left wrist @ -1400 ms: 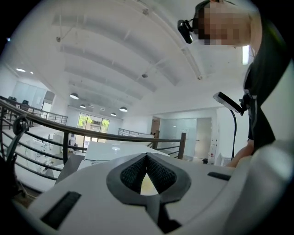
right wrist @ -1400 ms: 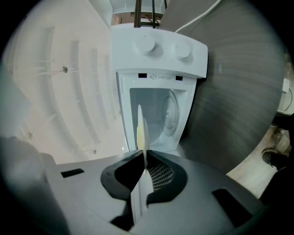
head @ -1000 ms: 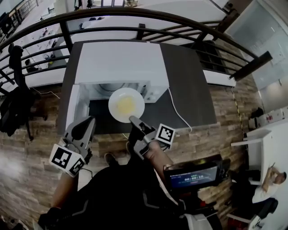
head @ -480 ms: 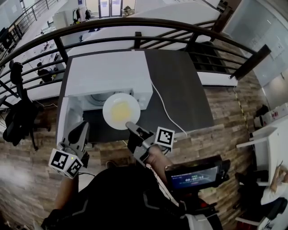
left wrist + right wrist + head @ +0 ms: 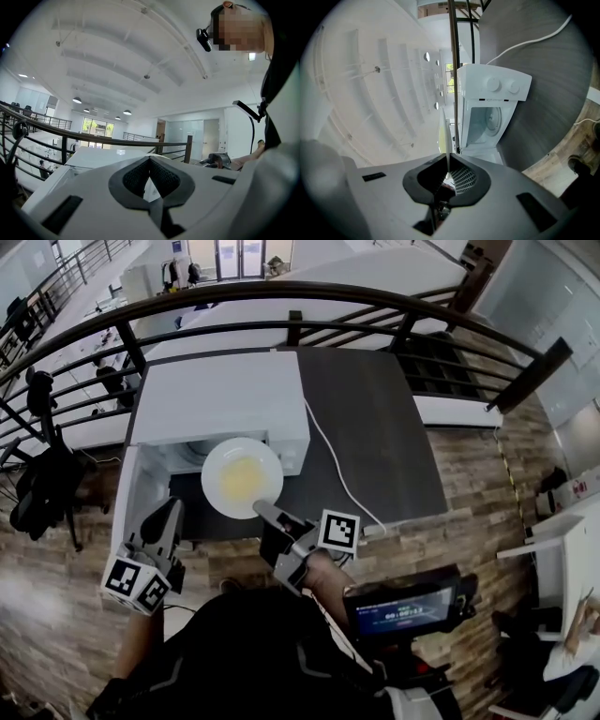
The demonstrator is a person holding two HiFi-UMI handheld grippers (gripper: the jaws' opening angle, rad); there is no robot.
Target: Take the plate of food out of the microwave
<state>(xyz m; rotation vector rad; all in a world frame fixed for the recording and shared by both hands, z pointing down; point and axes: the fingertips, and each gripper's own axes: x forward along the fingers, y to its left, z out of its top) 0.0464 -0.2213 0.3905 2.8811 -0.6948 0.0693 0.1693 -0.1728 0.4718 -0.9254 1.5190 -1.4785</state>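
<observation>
White and round, the plate (image 5: 242, 476) with its yellow food sits centre-left in the head view, and we have it by its near rim. The right gripper (image 5: 262, 511) is clamped there, and in the right gripper view that rim runs edge-on as a thin pale line straight into the closed pads. From that gripper the plate reaches away and slightly leftward, toward the open mouth of the microwave (image 5: 220, 390). The turntable (image 5: 492, 119) inside shows bare, so we judge the plate clear of the cavity and hanging over the dark table (image 5: 375, 427) just in front of it. The left gripper (image 5: 172, 512) hangs at lower left beside the swung-out door (image 5: 142, 486), its jaws together on nothing. We judge that any set-down turns on the bare tabletop to the right of the plate, on the right gripper's side, where the white cable (image 5: 328, 460) crosses it.
</observation>
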